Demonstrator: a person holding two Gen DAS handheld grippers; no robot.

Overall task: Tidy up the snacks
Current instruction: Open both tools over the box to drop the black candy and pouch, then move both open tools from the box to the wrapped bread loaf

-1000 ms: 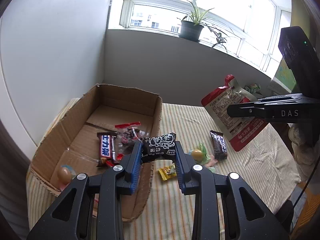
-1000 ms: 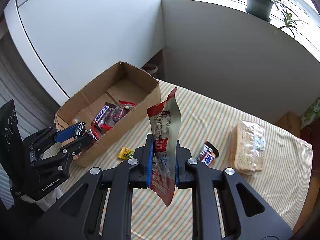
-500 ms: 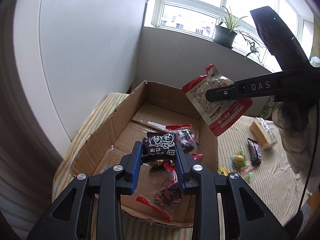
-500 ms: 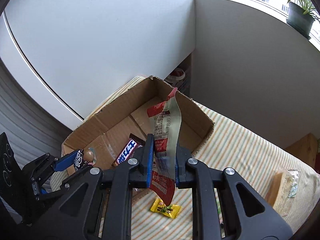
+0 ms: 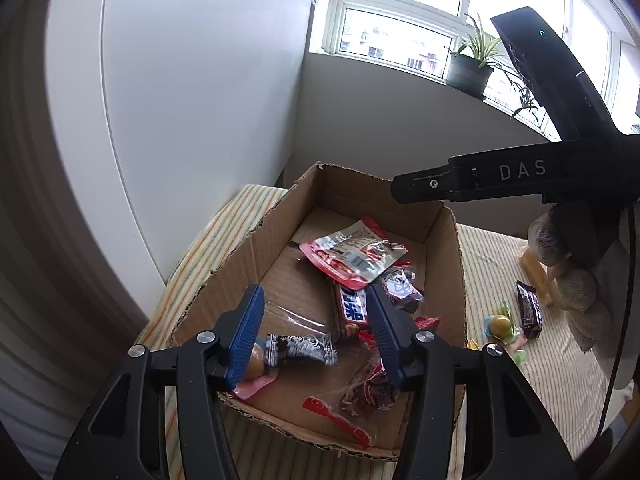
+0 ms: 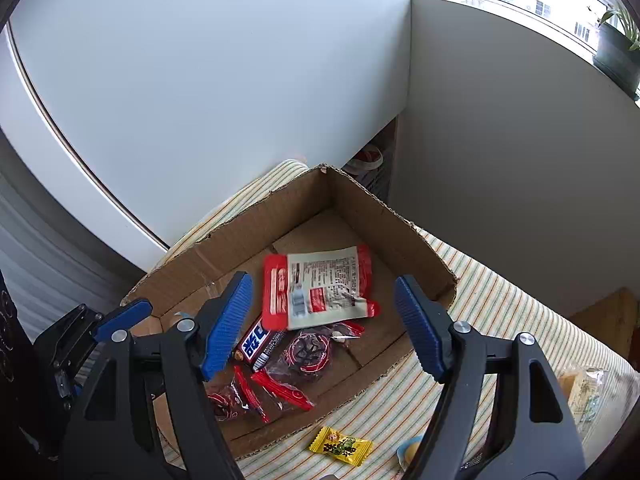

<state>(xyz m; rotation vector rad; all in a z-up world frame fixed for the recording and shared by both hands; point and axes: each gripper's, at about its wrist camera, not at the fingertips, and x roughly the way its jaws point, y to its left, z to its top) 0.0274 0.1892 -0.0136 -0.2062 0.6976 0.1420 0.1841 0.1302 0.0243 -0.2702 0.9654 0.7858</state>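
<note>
A cardboard box [image 5: 248, 248] [image 6: 400, 232] on the striped table holds several snacks. My left gripper [image 5: 316, 334] hangs over its near end. Its jaws are opening, and the pads touch nothing. The small black-and-white packet [image 5: 302, 350] lies on the box floor just under them. My right gripper [image 6: 324, 322] is above the box, jaws opening wide. The red-and-white pouch [image 6: 320, 292] [image 5: 352, 254] lies loose in the box below it, on top of a blue-lettered chocolate bar [image 6: 256, 342] and clear red-edged packets [image 6: 308, 350]. The left view shows the right gripper [image 5: 420, 190] side-on over the box's far wall.
On the striped cloth right of the box lie a yellow candy [image 6: 340, 446], a wrapped round candy [image 5: 498, 324], a dark chocolate bar [image 5: 530, 312] and a wrapped bread slice [image 6: 584, 392]. A gloved hand [image 5: 576, 284] holds the right gripper. A white wall stands close behind the box.
Both grippers moved over the box and opened. The pouch dropped from the right gripper and the black packet from the left, both into the box.
</note>
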